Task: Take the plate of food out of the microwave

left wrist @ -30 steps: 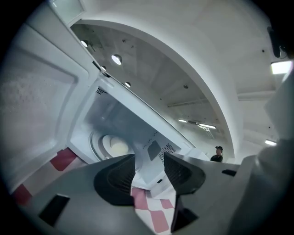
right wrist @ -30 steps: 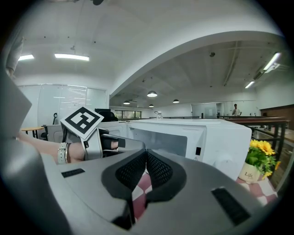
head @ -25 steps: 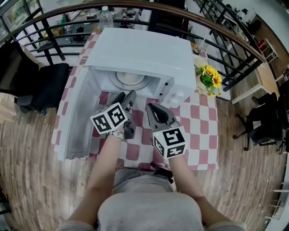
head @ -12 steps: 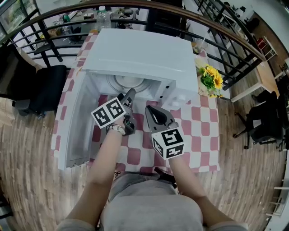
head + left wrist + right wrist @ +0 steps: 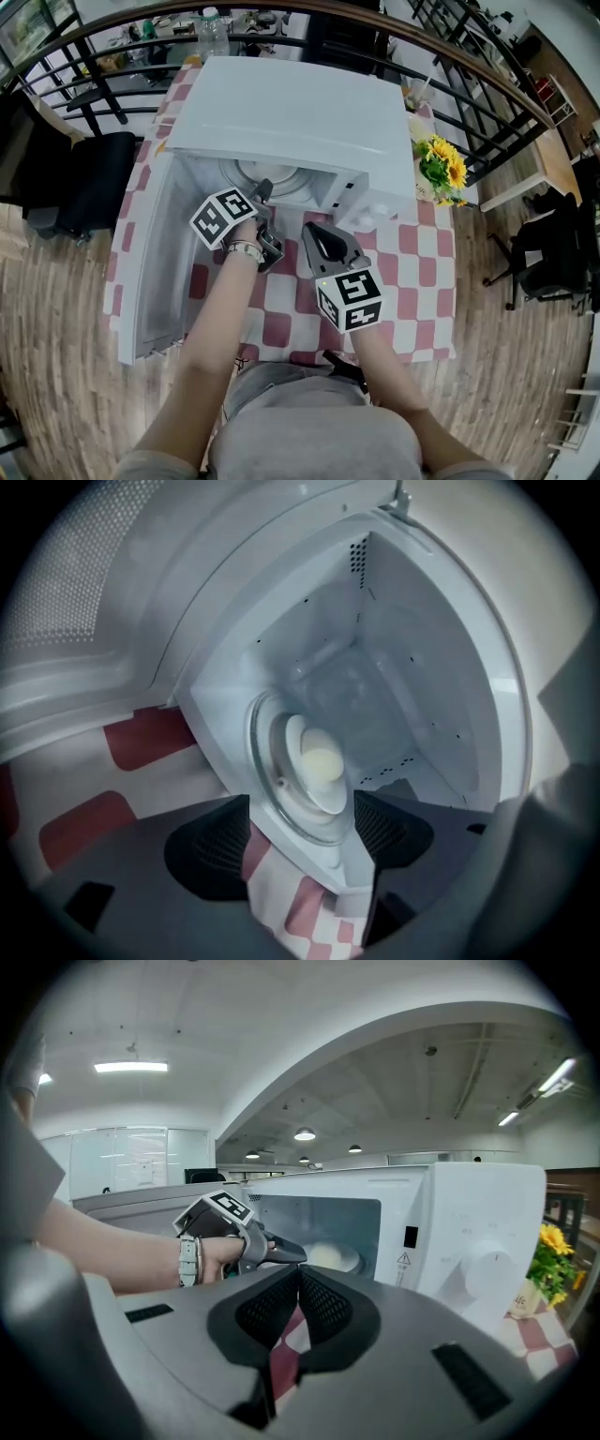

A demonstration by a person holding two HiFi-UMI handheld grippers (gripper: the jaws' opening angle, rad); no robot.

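The white microwave (image 5: 291, 103) stands on the checked table with its door (image 5: 155, 253) swung open to the left. Inside, a white plate (image 5: 319, 766) with a pale round food sits on the glass turntable (image 5: 272, 803); the plate (image 5: 333, 1258) also shows in the right gripper view. My left gripper (image 5: 263, 191) is at the mouth of the cavity, just short of the plate. Its jaws (image 5: 300, 834) are opening and nothing is between them. My right gripper (image 5: 321, 236) hovers over the table in front of the microwave, shut and empty (image 5: 298, 1290).
A pot of sunflowers (image 5: 436, 164) stands right of the microwave. The red-and-white cloth (image 5: 412, 272) covers the table. A black chair (image 5: 84, 183) is at the left, a bottle (image 5: 214, 33) behind the microwave, and a dark railing (image 5: 469, 75) curves around the back.
My left gripper has moved forward from over the table to the microwave's opening. The right gripper has hardly moved.
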